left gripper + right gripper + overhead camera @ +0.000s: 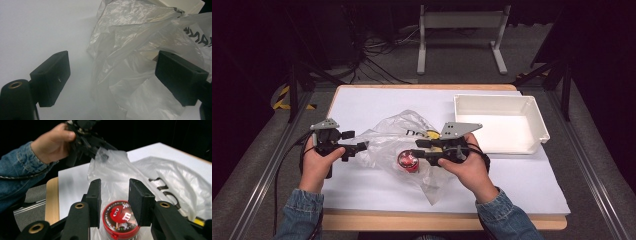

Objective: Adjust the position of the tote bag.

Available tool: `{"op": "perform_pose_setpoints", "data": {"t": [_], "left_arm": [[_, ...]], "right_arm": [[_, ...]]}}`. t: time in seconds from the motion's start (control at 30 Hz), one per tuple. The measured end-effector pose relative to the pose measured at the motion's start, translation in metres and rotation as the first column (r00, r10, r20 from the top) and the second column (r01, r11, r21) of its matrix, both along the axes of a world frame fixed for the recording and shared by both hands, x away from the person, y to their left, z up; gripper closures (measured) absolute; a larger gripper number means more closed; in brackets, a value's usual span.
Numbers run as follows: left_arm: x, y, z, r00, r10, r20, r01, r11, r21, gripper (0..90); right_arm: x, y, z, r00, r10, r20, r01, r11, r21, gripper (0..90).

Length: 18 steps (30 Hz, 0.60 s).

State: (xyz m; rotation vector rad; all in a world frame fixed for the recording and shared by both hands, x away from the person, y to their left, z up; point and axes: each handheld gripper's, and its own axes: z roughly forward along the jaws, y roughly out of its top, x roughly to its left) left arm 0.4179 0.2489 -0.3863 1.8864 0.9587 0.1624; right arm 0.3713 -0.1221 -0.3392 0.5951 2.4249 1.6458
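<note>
White paper covers the worktop (362,107), which stands on a grey floor with a dark background behind it. At about two o'clock on the worktop sits a white plastic tray (536,120). At the centre lies a crumpled clear plastic bag (392,135) with black lettering. Inside the bag, near six o'clock of its middle, stands a small round tub with a red lid (120,218). At nine o'clock, the left hand-held gripper (110,75) is released, its jaws standing wide with the bag's edge loose between them; in the right gripper view a jaw seems to touch that raised edge. At the centre, the right hand-held gripper (114,200) has its jaws partly closed either side of the tub's lid, over the plastic, not clearly pressing on it.
</note>
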Motion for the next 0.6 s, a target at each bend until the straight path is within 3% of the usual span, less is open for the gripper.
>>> {"op": "perform_pose_setpoints", "data": {"t": [0.4,0.6], "left_arm": [[-0.004,0.001,0.006,0.9996,-0.014,0.027,0.014,0.9996,-0.024,12.6],[-0.005,-0.001,0.006,0.9994,-0.022,0.027,0.022,0.9995,-0.021,12.5]], "right_arm": [[0.009,0.003,-0.021,0.9962,-0.002,-0.087,-0.003,0.998,-0.060,59.5],[0.005,0.006,-0.032,0.9925,0.035,-0.117,-0.047,0.993,-0.107,49.2]]}}
